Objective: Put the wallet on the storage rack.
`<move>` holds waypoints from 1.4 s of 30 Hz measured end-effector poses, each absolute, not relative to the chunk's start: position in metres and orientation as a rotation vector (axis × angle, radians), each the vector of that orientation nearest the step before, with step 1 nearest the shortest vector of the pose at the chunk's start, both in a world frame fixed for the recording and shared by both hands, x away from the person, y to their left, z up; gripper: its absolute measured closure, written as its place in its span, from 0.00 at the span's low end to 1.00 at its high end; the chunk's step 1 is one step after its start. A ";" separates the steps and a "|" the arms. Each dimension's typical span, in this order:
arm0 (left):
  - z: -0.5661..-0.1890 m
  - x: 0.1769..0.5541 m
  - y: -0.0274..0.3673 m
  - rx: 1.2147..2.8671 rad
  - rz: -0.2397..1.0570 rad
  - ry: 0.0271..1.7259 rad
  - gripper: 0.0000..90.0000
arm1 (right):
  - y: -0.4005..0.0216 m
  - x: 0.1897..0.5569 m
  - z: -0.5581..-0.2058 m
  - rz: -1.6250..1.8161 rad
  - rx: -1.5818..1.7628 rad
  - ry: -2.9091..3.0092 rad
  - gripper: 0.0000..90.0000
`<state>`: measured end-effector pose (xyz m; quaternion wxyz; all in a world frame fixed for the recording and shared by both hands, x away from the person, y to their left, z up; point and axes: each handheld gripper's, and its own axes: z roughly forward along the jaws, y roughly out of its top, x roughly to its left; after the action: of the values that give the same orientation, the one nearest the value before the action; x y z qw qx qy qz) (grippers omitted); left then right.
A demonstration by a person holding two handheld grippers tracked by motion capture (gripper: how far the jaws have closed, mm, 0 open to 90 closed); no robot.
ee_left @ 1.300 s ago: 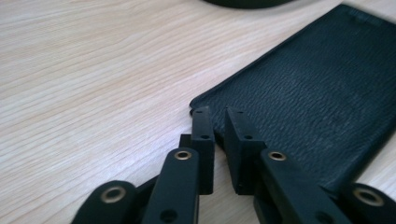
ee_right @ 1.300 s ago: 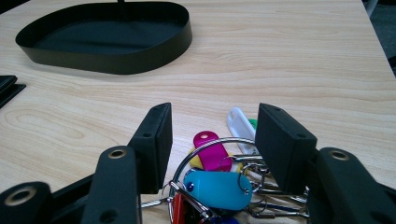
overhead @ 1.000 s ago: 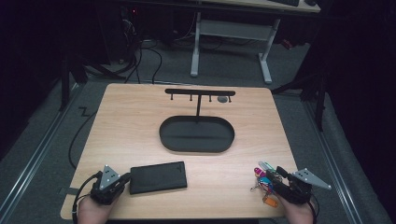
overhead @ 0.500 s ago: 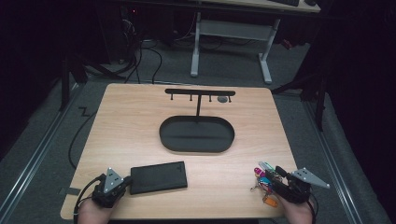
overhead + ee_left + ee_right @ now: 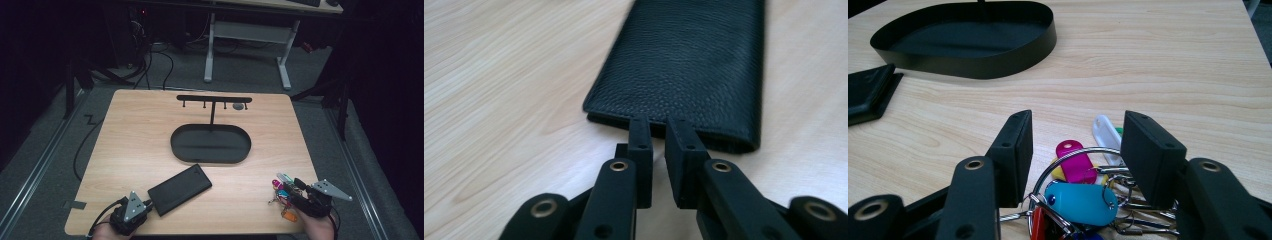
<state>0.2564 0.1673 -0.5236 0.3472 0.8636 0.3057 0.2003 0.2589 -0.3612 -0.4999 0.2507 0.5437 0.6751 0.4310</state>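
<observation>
The far end of the black leather wallet [image 5: 684, 65] runs out of the top of the left claw's view, and the bottom keys of the key bunch [image 5: 1083, 195] are cut off in the right claw's view. The wallet lies flat near the front left of the pale wood-grain tabletop [image 5: 135, 135], skewed, its pebbled near edge just at the tips of the left claw [image 5: 660, 131], whose jaws have just been opening and stand a narrow slit apart, gripping nothing. The right claw [image 5: 1075, 137] is spread around the steel ring and coloured plastic tags. Between them sits a black oval tray [image 5: 212, 157] with a hook rail [image 5: 214, 98].
</observation>
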 end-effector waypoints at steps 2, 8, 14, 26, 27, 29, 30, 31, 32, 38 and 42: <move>-0.523 0.253 0.161 2.253 0.508 0.760 0.89 | -0.361 0.259 -0.500 1.172 1.479 1.842 0.53; -0.521 0.247 0.146 2.274 0.486 0.686 0.85 | -0.362 0.258 -0.500 1.198 1.503 1.825 0.53; -0.519 0.242 0.140 2.276 0.484 0.651 0.82 | -0.362 0.258 -0.499 1.196 1.484 1.824 0.53; -0.503 0.257 0.125 2.162 0.444 0.611 0.62 | -0.362 0.254 -0.499 1.181 1.477 1.825 0.53; -0.502 0.261 0.113 2.179 0.464 0.584 0.60 | -0.360 0.254 -0.500 1.187 1.480 1.828 0.53; -0.500 0.269 0.101 2.171 0.454 0.586 0.58 | -0.360 0.255 -0.500 1.186 1.474 1.836 0.53; -0.500 0.269 0.101 2.171 0.454 0.586 0.57 | -0.360 0.255 -0.500 1.186 1.474 1.836 0.53; -0.498 0.274 0.095 2.163 0.451 0.582 0.57 | -0.360 0.256 -0.501 1.186 1.477 1.836 0.53; -0.496 0.279 0.089 2.159 0.451 0.579 0.56 | -0.361 0.256 -0.501 1.195 1.482 1.833 0.53; -0.498 0.280 0.070 2.173 0.472 0.544 0.53 | -0.363 0.255 -0.501 1.195 1.477 1.833 0.53; -0.509 0.272 0.075 2.241 0.478 0.537 0.51 | -0.363 0.255 -0.500 1.190 1.476 1.833 0.53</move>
<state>0.2725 0.0746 -0.5094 0.3839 0.8793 0.2106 0.1876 0.2546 -0.3628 -0.5003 0.2496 0.5419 0.6730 0.4371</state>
